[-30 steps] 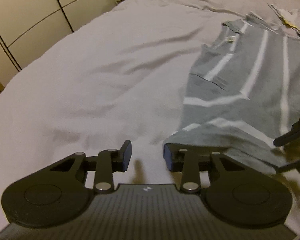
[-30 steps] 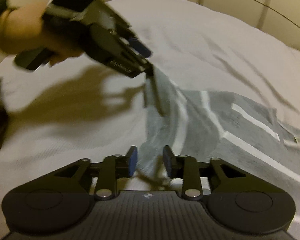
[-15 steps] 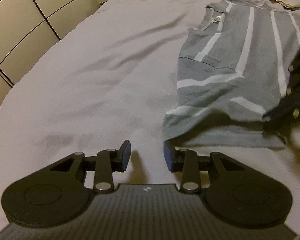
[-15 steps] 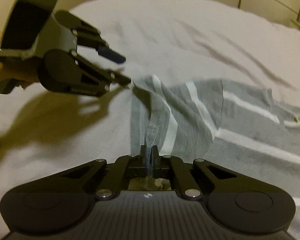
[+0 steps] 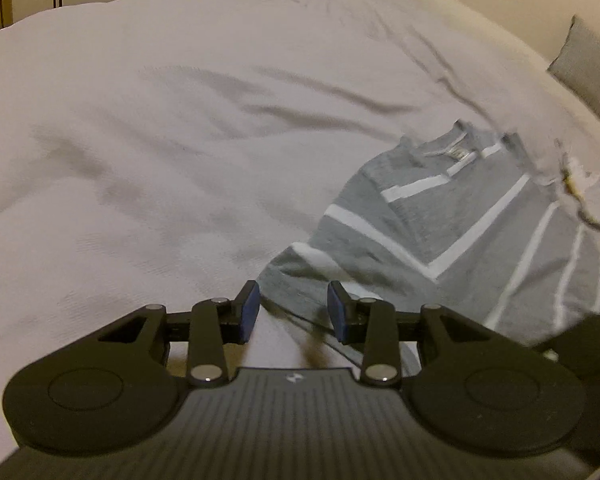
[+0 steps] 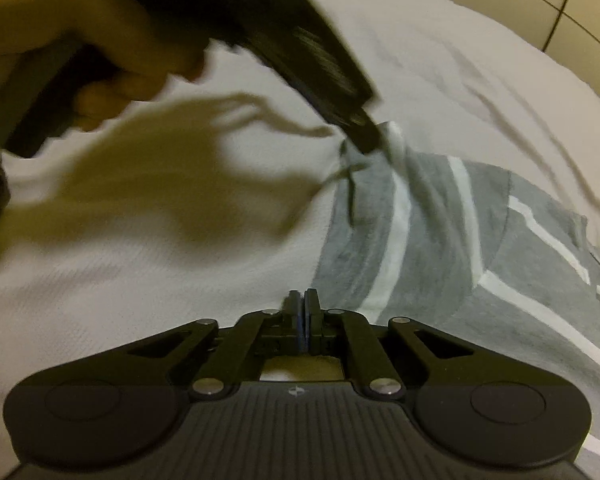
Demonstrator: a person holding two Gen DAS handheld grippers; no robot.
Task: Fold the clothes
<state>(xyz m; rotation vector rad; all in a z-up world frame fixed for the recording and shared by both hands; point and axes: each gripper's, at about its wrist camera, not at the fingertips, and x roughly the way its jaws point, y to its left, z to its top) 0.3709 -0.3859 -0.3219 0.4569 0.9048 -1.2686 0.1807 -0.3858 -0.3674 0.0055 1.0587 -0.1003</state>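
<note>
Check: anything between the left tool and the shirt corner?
Nothing visible. The left tool is open with the striped shirt corner right between its fingers, on bare bedsheet. The right tool is shut at the shirt's near edge.

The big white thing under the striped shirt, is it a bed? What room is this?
Most likely a bedroom. The grey striped shirt lies on a wide, rumpled white bedcover, a grey pillow sits at its far edge, and panelled doors like a wardrobe stand behind it.
</note>
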